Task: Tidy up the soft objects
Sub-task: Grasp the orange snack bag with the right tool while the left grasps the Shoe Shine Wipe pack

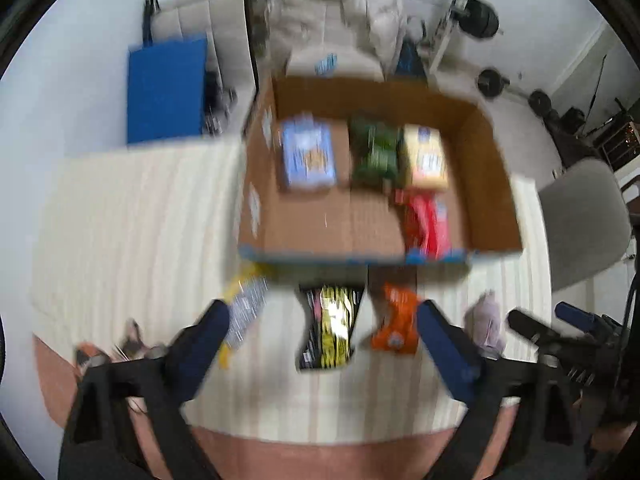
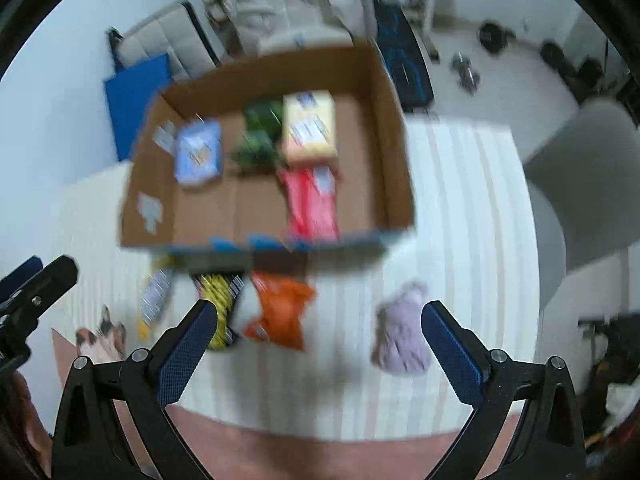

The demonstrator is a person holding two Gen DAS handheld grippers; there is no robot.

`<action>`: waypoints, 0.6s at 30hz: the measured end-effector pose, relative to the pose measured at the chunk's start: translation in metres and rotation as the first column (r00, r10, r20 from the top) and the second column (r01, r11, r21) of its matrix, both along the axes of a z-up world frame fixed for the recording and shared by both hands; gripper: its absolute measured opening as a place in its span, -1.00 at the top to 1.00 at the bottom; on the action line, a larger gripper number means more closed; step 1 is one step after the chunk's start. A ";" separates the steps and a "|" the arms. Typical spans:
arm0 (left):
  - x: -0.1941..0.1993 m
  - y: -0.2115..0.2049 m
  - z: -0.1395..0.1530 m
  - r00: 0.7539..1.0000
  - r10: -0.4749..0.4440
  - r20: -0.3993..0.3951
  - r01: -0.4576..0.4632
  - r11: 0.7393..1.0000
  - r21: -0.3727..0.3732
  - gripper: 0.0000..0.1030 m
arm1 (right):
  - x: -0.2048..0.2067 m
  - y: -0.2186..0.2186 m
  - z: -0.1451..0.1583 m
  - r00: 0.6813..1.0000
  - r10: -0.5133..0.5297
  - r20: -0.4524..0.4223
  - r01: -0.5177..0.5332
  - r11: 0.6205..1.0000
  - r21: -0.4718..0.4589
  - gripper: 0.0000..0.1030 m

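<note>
- Both views blurred. Left wrist view shows the right hand-held gripper (image 1: 560, 324) as a dark shape at its right edge, too little to tell its jaws from there; right wrist view shows the left hand-held gripper's tip at its left edge.
- Lavender soft item (image 2: 402, 330) reads full only in right view; in left view it's half hidden behind the right finger.
- Left hand-held gripper (image 1: 322, 320): fingers wide apart, nothing between them, held above the striped surface (image 1: 132, 220).
- Right hand-held gripper (image 2: 316, 320): fingers wide apart too, holding nothing.
- Cardboard box (image 1: 492, 184) sits on far part of surface, beyond both grippers.
- In box, 4 packs: blue (image 1: 306, 156) at left, green (image 1: 376, 152) mid, yellow (image 1: 426, 158) at right, red (image 1: 426, 220) just near of the yellow.
- Outside box, near its front wall, 4 items: yellow-white pack (image 1: 244, 312) by left gripper's left finger, black-yellow pack (image 1: 332, 324) between left gripper's fingers, orange pack (image 1: 396, 320) just inside its right finger, lavender item at far right.
- In right view, orange pack lies between the fingers, lavender item just inside right finger.
</note>
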State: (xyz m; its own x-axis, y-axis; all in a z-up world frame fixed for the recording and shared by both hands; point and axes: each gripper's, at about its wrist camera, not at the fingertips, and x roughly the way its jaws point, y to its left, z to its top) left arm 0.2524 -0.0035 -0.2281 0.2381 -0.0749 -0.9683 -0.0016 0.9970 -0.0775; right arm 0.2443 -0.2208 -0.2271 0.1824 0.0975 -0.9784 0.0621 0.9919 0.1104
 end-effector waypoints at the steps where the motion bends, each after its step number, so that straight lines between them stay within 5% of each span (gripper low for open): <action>1: -0.002 0.000 -0.014 0.999 -0.001 -0.032 0.001 1.000 0.008 -0.37 | -0.005 -0.008 -0.011 1.000 -0.021 -0.019 0.021 1.000 0.003 -1.00; 6: -0.004 0.003 -0.098 0.981 0.012 -0.196 -0.013 1.000 -0.001 -0.29 | -0.028 -0.056 -0.074 0.976 -0.168 -0.137 0.174 0.984 0.034 -1.00; 10: 0.000 -0.002 -0.145 0.958 0.012 -0.288 -0.025 0.999 -0.043 -0.29 | -0.030 -0.055 -0.105 0.972 -0.161 -0.171 0.180 0.978 0.102 -1.00; 16: 0.015 -0.011 -0.191 0.930 0.029 -0.366 -0.061 0.995 -0.076 -0.30 | -0.012 -0.018 -0.137 0.973 -0.115 -0.198 0.160 0.960 0.231 -0.98; 18: 0.016 -0.012 -0.188 0.941 0.039 -0.335 -0.068 0.995 -0.074 -0.16 | -0.005 -0.005 -0.147 0.972 -0.105 -0.211 0.160 0.952 0.262 -0.94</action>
